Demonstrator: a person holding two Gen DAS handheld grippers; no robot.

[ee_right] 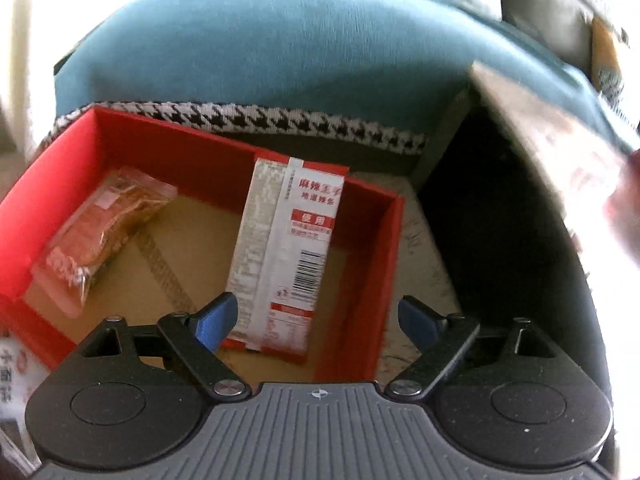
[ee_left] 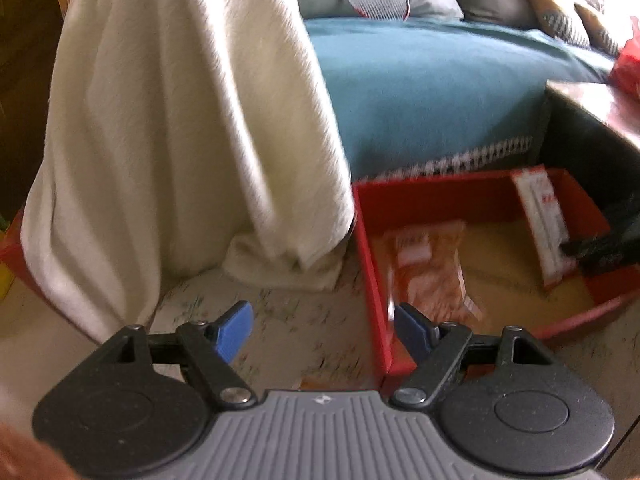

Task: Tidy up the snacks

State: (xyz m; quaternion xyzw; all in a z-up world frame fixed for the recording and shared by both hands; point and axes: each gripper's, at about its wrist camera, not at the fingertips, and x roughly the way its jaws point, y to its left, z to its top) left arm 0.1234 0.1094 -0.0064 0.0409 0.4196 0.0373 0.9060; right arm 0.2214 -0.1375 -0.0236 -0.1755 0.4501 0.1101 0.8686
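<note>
Red box (ee_right: pixel 360 208) sits mid-frame in the right wrist view, on pale floor below a teal-covered sofa (ee_right: pixel 280 40). Two snacks in it. White pack (ee_right: pixel 288 248) stands tilted at centre, top leaning on the far wall. Orange pack (ee_right: pixel 104 224) lies flat along the left wall.

Handling, my guess: both are light, soft film packs, crinkly and slick, contents likely crushable. I'd pinch the white pack across its narrow width near an end seam; the orange pack by a short edge.

Right gripper (ee_right: pixel 316 320): jaws wide apart, nothing between the pads pressing; left pad just beside the white pack's lower edge, contact unclear. Released.

Left gripper (ee_left: pixel 324 328): lower centre of the left wrist view, about half open, empty, over floor beside the box's left wall. Cream towel (ee_left: pixel 180 120) fills the upper left.
</note>
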